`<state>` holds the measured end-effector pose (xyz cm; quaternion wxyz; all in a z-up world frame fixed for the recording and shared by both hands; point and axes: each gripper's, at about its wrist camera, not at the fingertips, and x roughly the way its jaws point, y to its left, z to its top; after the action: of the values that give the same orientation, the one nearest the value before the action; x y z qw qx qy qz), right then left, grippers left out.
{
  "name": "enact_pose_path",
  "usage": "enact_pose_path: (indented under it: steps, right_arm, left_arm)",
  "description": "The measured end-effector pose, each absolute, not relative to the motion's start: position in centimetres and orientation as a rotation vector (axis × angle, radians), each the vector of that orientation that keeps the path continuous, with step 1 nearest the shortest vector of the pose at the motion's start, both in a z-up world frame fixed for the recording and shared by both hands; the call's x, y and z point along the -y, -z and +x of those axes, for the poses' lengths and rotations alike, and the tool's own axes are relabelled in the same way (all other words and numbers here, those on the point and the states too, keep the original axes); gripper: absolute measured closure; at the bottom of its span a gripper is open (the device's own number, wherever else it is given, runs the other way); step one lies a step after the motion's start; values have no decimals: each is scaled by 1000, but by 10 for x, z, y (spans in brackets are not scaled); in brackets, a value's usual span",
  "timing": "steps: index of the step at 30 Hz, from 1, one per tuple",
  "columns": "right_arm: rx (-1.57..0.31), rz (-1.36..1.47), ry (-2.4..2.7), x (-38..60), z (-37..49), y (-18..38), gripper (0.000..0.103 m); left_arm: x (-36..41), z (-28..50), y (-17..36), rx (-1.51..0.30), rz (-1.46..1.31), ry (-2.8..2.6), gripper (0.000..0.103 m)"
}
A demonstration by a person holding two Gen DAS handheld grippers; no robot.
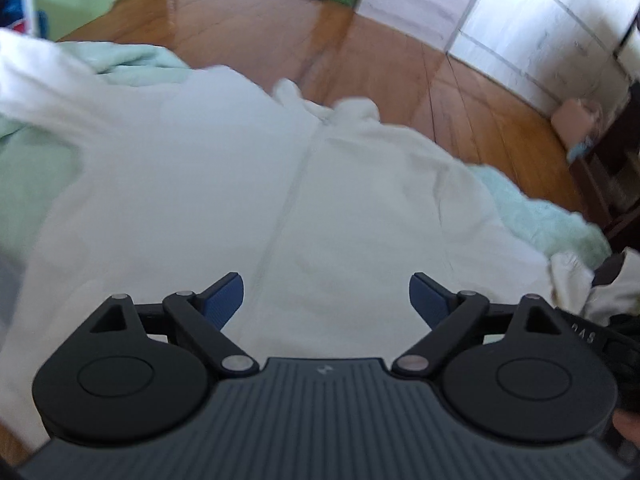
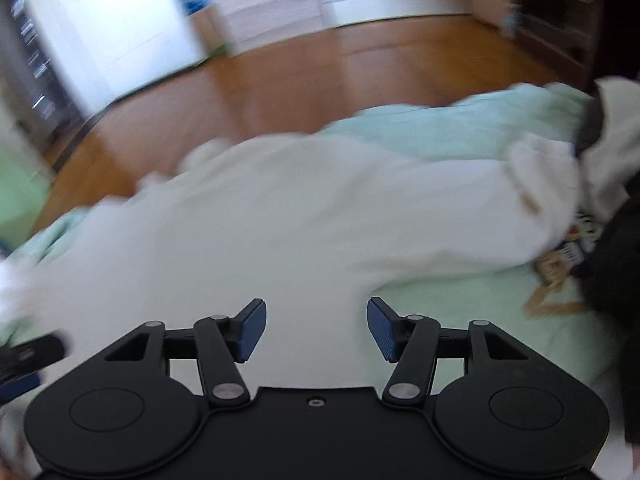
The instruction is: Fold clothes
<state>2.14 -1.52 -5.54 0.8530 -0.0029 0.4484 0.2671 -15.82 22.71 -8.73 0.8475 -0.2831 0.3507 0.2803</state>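
Observation:
A white garment (image 1: 248, 184) with a centre seam or zip lies spread flat on a pale green sheet (image 1: 40, 148). In the left wrist view my left gripper (image 1: 326, 300) hovers over its near part, blue pads wide apart, nothing between them. The right wrist view is blurred: the same white garment (image 2: 280, 216) stretches across the green sheet (image 2: 460, 132), one sleeve reaching right. My right gripper (image 2: 316, 328) stands open above the garment's near edge, holding nothing. The tip of the other gripper (image 2: 28, 356) shows at the lower left of that view.
A heap of dark and beige clothes (image 2: 612, 184) lies at the right on the sheet, also seen as clothes (image 1: 608, 284). Beyond the bed is a wooden floor (image 1: 360, 48), white cabinet doors (image 1: 532, 28) and a dark shelf unit (image 2: 560, 12).

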Motion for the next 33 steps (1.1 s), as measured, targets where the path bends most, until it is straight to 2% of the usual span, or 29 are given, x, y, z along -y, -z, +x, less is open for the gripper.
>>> enact_pose_path:
  steps: [6,7,8,9,10,12,13,15,17,18,19,21,25,26,27,28,29,33]
  right_arm:
    - [-971,132,-316,95,114,142,42]
    - [-970,163,-274,108,123,149,43]
    - [-980,180,-240,117,129,154,50]
    - [-998,186,-210,121,134,158,50]
    - [-1008,184,-200,122,136,162,50]
    - [-987,152,-210,115,131,162,50]
    - [-976,130,-208,110,131,162,50]
    - [-954,104,-207,104,131,159,50]
    - [-937,119,-213,102,133,155,49]
    - [-931,114,-209,101,134,155,49]
    - [-929,93,-184,97,138,156,51]
    - [-926,40,-115,88,147,159,52]
    - [-931,2,-50,70,176,174,37]
    - [-939,-10,-38,67,185,179,39]
    - [-925,-13,-29,64,187,179,45]
    - [-895,-10,-22,61,185,177,84]
    - [-870,-42,-14,55,182,173,94]
    - [-709,-189,-62,26,159,146,95]
  left_arm:
    - [-214,-68,130,-683,-563,-472,14]
    - [-213,-53,137,-685,-553,-445,14]
    - [-211,-41,143,-692,-533,-426,14]
    - [-209,-29,148,-699,-511,-408,14]
    - [-207,-16,154,-716,-474,-384,16]
    - [-197,3,163,-780,-357,-324,33]
    - [-191,11,169,-823,-277,-291,34]
    - [-183,20,182,-899,-150,-259,34]
    - [-191,18,196,-958,-170,-295,33]
    - [-198,17,203,-983,-204,-329,32]
    - [-205,13,208,-991,-233,-389,24]
    - [-211,7,210,-972,-245,-435,22]
    - [-215,-10,195,-920,-252,-465,23]
    - [-218,-14,192,-910,-263,-457,23]
    - [-222,-17,190,-901,-275,-450,23]
    - [-226,-21,188,-893,-286,-443,23]
    - [-230,-24,185,-885,-298,-436,23]
    - [-239,-22,182,-919,-308,-422,23]
